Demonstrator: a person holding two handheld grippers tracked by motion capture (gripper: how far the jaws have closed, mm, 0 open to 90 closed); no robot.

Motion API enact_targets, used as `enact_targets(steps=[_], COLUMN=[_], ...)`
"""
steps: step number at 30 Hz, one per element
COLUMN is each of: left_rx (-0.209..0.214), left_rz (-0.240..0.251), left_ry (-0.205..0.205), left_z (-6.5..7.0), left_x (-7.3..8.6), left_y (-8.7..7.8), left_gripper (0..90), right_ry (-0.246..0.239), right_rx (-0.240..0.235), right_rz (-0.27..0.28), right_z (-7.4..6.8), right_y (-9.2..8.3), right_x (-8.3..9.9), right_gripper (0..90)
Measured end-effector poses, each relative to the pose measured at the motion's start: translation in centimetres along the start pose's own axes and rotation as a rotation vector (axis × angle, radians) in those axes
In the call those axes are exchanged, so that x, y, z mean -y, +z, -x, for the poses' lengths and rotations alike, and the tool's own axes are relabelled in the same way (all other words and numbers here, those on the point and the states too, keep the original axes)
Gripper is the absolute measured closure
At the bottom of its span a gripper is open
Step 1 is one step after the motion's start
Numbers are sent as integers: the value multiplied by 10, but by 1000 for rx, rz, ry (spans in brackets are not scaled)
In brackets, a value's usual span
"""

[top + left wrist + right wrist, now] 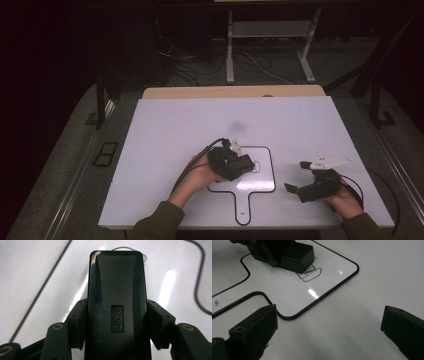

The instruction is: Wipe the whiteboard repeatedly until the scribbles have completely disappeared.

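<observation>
A black stapler (116, 310) marked "deli" is clamped between the jaws of the left tool (235, 165), seen at the centre of the high view, inside the black outline (272, 170) drawn on the white surface (175, 125). Its front end rests over a cluster of paper clips (310, 273). The right tool (297, 177), at the lower right, is held wide apart with nothing gripped.

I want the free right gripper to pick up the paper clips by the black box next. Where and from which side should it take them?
Probably from above, at the outer loops of the paper clips, which poke out from under the end of the black box held by the left gripper. They lie flat on the white board, so the right gripper would pinch across the thin wire.
</observation>
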State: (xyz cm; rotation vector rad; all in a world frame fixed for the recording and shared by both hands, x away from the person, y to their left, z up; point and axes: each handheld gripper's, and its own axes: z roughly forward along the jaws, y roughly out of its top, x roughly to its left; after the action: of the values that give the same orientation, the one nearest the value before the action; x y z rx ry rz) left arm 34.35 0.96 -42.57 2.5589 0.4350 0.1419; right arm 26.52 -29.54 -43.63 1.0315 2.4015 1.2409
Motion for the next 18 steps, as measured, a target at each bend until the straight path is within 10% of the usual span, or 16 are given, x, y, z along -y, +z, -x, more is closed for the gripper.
enact_targets(steps=[18], left_rx=[-50], left_rz=[4], left_ry=[-60], left_z=[-24], left_x=[6], left_y=[-3], left_gripper=[397], right_ry=[-4], right_rx=[2], right_rz=[3], right_z=[1], right_y=[-1], right_x=[0], right_gripper=[0])
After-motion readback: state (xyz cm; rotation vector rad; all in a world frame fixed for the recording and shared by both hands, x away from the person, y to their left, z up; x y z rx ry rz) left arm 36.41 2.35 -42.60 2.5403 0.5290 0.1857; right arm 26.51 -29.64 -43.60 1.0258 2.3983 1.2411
